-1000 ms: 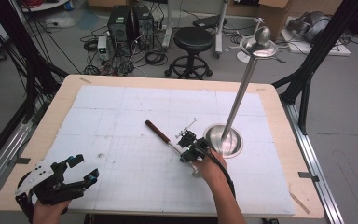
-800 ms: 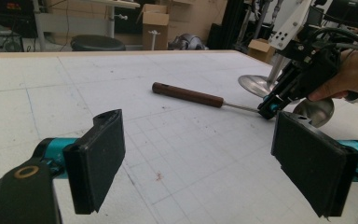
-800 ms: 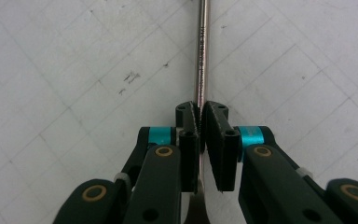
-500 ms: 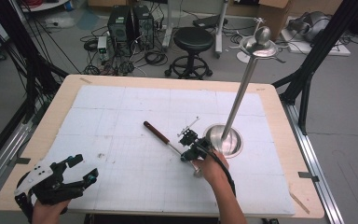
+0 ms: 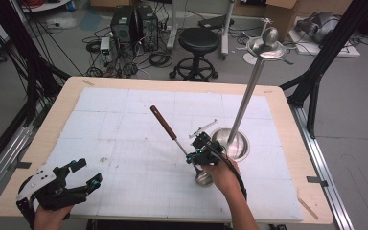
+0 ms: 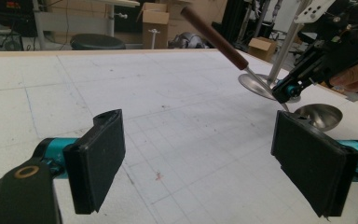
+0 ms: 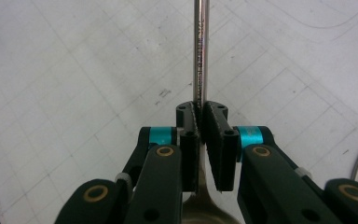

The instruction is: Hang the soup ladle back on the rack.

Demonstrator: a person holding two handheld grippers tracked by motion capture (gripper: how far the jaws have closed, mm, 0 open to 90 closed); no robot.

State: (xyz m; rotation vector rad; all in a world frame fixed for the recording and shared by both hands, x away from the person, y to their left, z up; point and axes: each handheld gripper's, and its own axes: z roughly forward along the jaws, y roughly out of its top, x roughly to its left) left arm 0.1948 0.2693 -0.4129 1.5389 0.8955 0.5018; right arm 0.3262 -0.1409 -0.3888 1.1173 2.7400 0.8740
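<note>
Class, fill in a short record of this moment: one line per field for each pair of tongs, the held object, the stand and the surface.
Left tongs: open, holding nothing, near table corner
Right tongs: shut on ladle shaft
Ladle: wooden handle raised, bowl on the mat
Stand: upright metal pole on round base, beside the right tongs
Surface: white gridded mat on wooden table
</note>
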